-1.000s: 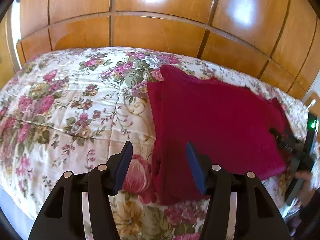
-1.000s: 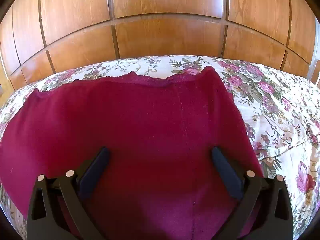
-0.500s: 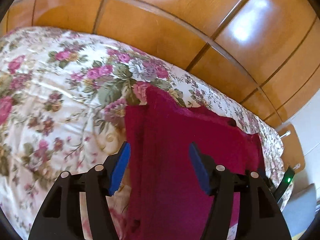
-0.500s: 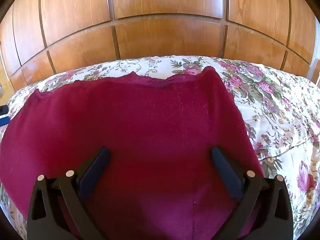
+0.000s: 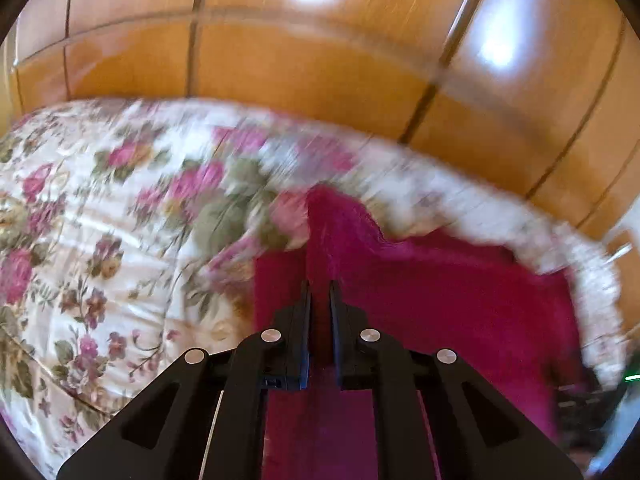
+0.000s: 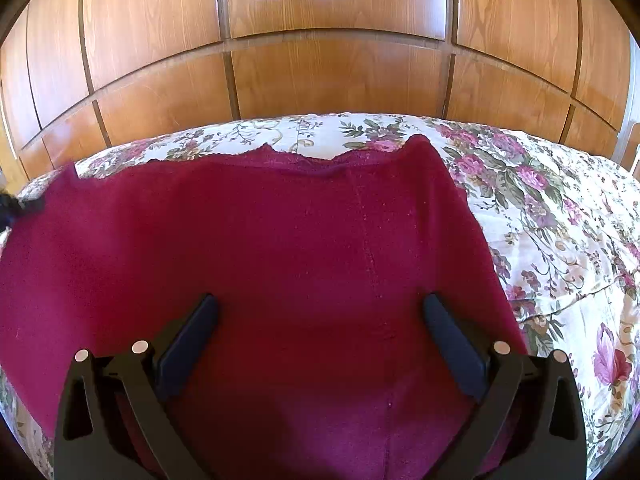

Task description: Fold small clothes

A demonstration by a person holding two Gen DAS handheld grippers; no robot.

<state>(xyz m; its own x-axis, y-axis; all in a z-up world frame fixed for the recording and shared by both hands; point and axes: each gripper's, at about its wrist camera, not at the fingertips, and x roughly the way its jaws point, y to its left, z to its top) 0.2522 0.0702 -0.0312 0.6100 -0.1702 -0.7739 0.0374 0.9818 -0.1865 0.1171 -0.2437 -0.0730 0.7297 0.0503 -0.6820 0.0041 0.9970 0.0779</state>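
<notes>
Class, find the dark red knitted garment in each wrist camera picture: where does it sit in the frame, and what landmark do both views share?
Left wrist: the red knitted garment fills the lower right, an edge pinched in the left gripper.
Right wrist: it spreads across centre and left, beneath the open right gripper.
Shared landmark: the floral bedspread.

A floral bedspread (image 6: pixel 560 216), cream with pink roses and green leaves, fills the lower half of the right wrist view and shows bare along the right side and top centre. In the left wrist view it spreads across the left and centre, blurred toward the right. Glossy wooden wardrobe panels (image 6: pixel 332 76) with dark grooves span the upper part of both views, catching bright reflections near the top.
</notes>
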